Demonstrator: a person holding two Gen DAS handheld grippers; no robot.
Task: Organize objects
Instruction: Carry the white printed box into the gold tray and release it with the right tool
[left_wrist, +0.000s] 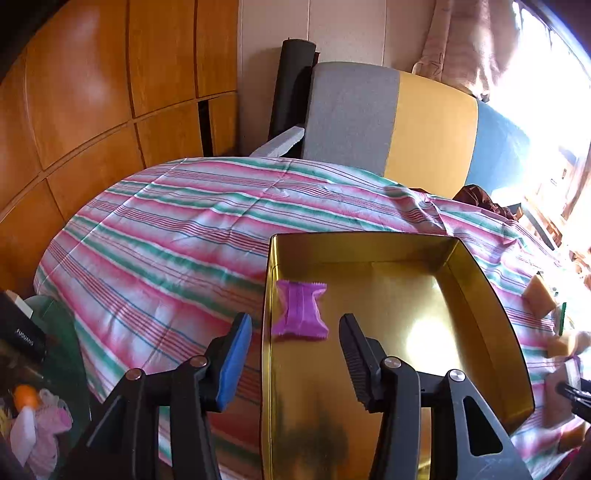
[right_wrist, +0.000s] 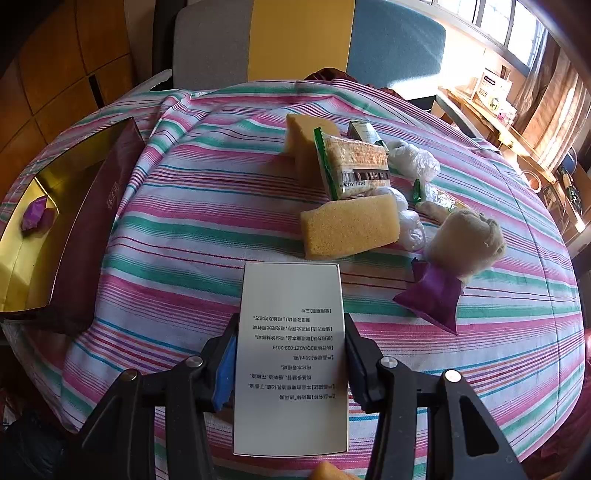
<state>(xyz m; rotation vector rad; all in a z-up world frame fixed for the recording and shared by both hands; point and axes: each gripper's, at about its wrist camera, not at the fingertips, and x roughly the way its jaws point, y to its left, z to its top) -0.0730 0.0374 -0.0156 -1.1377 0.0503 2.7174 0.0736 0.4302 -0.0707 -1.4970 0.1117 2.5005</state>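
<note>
My left gripper (left_wrist: 295, 354) is hanging with its jaws apart and nothing between them over the near end of the gold tin (left_wrist: 476, 280), where a purple packet (left_wrist: 300, 311) is lying by the left wall. My right gripper (right_wrist: 290, 363) is clamping a white printed box (right_wrist: 291, 354) above the striped cloth (right_wrist: 192, 221), with sponges (right_wrist: 349, 225), a cracker pack (right_wrist: 356, 166) and another purple packet (right_wrist: 434, 295) sitting beyond it.

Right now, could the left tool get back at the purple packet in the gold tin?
Probably yes: the left tool is open and empty, the purple packet lies uncovered just ahead in the gold tin.
</note>
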